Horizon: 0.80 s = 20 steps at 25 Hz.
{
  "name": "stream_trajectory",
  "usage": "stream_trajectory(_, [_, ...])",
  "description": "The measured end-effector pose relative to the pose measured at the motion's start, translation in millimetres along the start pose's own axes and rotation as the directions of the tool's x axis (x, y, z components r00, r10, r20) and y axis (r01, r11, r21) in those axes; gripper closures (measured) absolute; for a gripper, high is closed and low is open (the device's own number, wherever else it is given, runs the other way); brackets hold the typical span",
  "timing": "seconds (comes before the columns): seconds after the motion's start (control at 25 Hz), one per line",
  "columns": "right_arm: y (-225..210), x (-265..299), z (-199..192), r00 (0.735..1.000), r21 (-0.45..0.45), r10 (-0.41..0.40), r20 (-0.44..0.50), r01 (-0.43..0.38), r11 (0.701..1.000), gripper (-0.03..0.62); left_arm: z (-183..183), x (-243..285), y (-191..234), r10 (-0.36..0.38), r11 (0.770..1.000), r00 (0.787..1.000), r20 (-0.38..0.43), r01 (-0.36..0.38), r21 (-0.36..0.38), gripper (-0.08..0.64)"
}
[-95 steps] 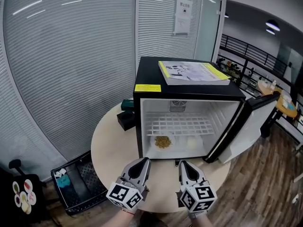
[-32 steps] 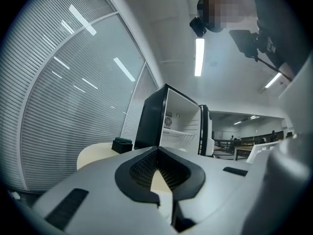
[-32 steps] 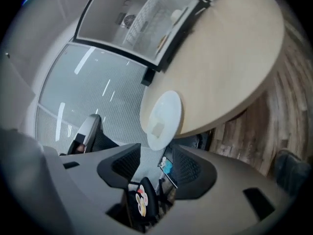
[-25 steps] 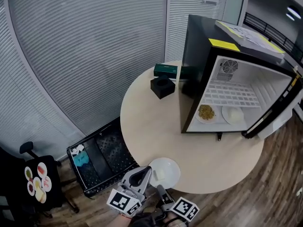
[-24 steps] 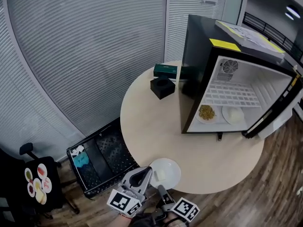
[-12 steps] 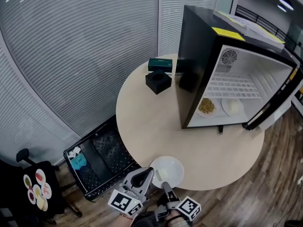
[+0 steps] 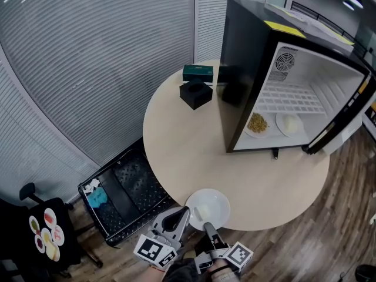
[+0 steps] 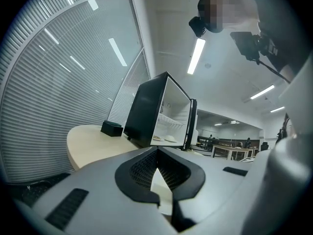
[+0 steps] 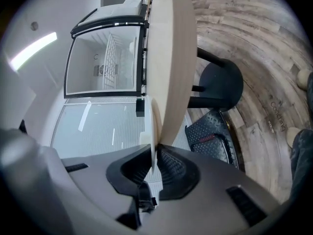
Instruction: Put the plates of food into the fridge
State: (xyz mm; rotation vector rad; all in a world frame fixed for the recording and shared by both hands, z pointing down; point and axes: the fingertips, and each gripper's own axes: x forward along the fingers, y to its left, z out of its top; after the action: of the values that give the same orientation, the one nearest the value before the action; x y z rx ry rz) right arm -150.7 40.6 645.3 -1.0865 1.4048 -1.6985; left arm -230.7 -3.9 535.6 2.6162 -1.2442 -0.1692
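Note:
A white plate with a pale piece of food lies at the near edge of the round table. My right gripper is rolled on its side. Its jaws have just been closing and now pinch the plate's rim between the right gripper's pads. My left gripper hangs just left of the plate, below the table edge, jaws together and empty. The black fridge stands open with two plates on its floor, one of brown food and one of white food.
A black box and a green box sit on the table left of the fridge. The fridge door swings out to the right. A black crate and a chair stand on the floor at left.
The right gripper has come up to the plate's near rim, rolled over and closed on it. The left gripper has sunk slightly. The plate stays on the table.

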Motion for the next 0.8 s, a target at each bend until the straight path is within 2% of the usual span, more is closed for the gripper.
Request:
stream_trajectory(0.12, [-1, -4, 1, 1.000, -0.002, -0.001, 0.000, 0.001, 1.000, 0.566, 1, -5, 0, 0.007, 1.000, 1.000, -0.001, -0.007, 0.000, 0.554])
stream_trajectory(0.52, [4, -19, 11, 1.000, 0.011, -0.009, -0.012, 0.009, 1.000, 0.575, 11, -7, -1, 0.016, 1.000, 1.000, 0.008, -0.016, 0.011, 0.554])
stream_trajectory(0.8, [30, -31, 42, 0.999, 0.047, -0.002, 0.053, -0.001, 0.999, 0.575, 26, 11, -13, -0.012, 1.000, 1.000, 0.026, 0.012, 0.010, 0.554])
